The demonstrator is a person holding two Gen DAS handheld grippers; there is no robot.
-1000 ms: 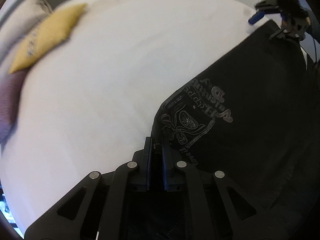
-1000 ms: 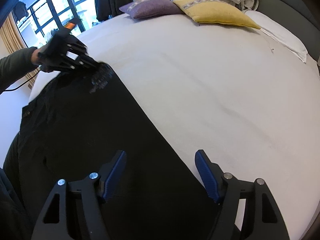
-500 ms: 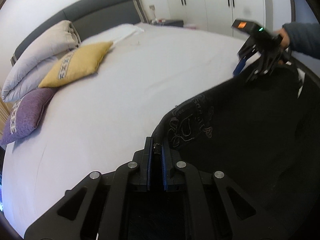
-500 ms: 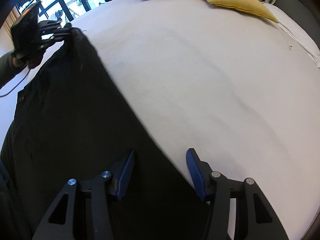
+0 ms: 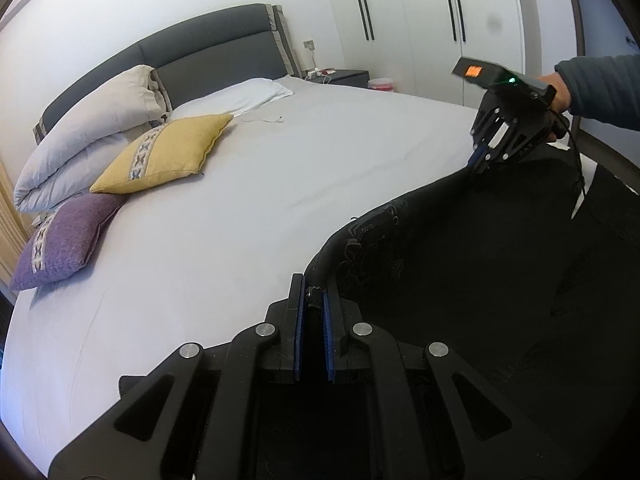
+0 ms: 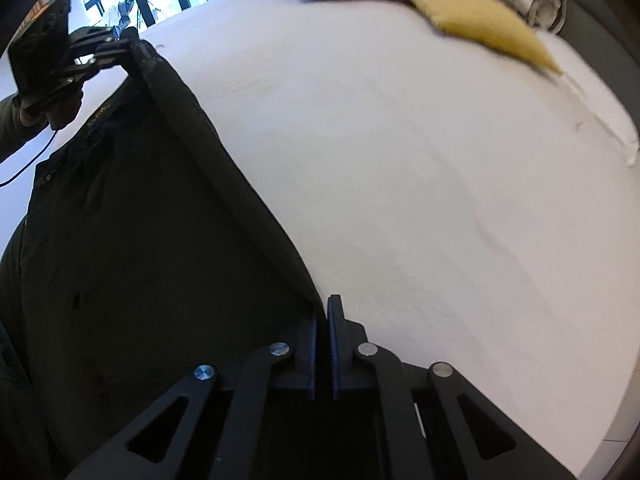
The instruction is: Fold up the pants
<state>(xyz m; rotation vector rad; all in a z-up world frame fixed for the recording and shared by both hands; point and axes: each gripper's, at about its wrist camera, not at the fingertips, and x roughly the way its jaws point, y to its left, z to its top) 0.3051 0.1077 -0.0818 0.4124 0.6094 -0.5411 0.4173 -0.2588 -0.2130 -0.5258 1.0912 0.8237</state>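
Right hand-held gripper (image 6: 323,312) just clamped pants (image 6: 152,240) edge

A home bedroom is shown; a wide bed with a white sheet (image 5: 248,216) is backed by a grey padded headboard (image 5: 208,52); a folded pale duvet (image 5: 88,128), a yellow square cushion (image 5: 164,154) and a purple cushion (image 5: 64,240) are laid near its head edge; tall white wardrobe doors (image 5: 420,20) and a dark bedside table (image 5: 340,77) are seen beyond.
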